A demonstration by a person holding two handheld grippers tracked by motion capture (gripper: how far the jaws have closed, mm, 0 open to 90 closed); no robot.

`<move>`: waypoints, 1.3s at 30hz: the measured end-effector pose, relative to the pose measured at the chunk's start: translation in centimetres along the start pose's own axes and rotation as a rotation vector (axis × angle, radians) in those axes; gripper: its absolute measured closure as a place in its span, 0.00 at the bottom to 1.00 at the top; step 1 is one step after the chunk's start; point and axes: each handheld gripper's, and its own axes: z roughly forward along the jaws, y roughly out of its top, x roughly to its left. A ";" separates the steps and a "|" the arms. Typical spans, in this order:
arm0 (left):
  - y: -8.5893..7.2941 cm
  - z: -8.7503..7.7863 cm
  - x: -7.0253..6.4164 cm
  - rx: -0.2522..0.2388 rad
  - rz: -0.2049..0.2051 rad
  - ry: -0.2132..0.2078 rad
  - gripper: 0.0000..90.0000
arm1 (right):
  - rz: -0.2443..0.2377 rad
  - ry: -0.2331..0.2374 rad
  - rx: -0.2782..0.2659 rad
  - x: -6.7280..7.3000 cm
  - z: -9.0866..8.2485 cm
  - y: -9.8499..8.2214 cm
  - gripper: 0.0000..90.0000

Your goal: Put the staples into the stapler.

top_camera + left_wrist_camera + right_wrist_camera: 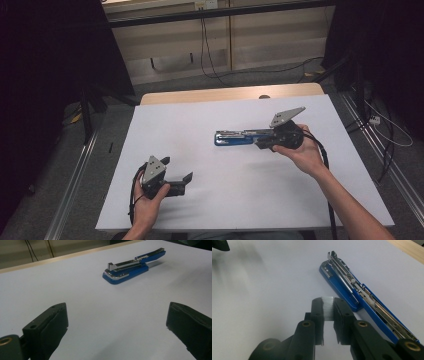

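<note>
Lying crosswise on table (165,120), opened stapler (239,137)

White table (240,200), floor cables (210,60)

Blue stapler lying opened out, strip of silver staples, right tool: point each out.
blue stapler, opened out on the white table (126,271), left gripper view, on its blue base.
strip of silver staples (328,308), right gripper view, on the strip's face between the pads.
right tool (328,312), right gripper view, midway between its fingertips.

Blue stapler (352,287) lying flat on the table, opened out lengthwise; strip of staples (328,308) clamped upright beside it.
</note>
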 end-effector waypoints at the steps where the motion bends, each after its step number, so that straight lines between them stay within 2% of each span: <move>1: 0.0 0.0 0.0 0.000 -0.001 0.002 0.05 | -0.002 0.002 -0.001 0.0 0.1 0.2 0.88; 17: 0.0 0.1 0.0 0.006 -0.004 -0.007 0.05 | -0.007 0.001 -0.024 -1.0 1.2 2.4 0.88; 25: 0.0 0.1 0.1 0.009 -0.002 -0.011 0.05 | -0.011 0.005 -0.022 -1.4 2.2 3.7 0.88; 39: -0.1 0.1 -0.1 0.012 0.001 -0.018 0.05 | -0.030 0.014 0.003 -1.8 4.5 4.8 0.88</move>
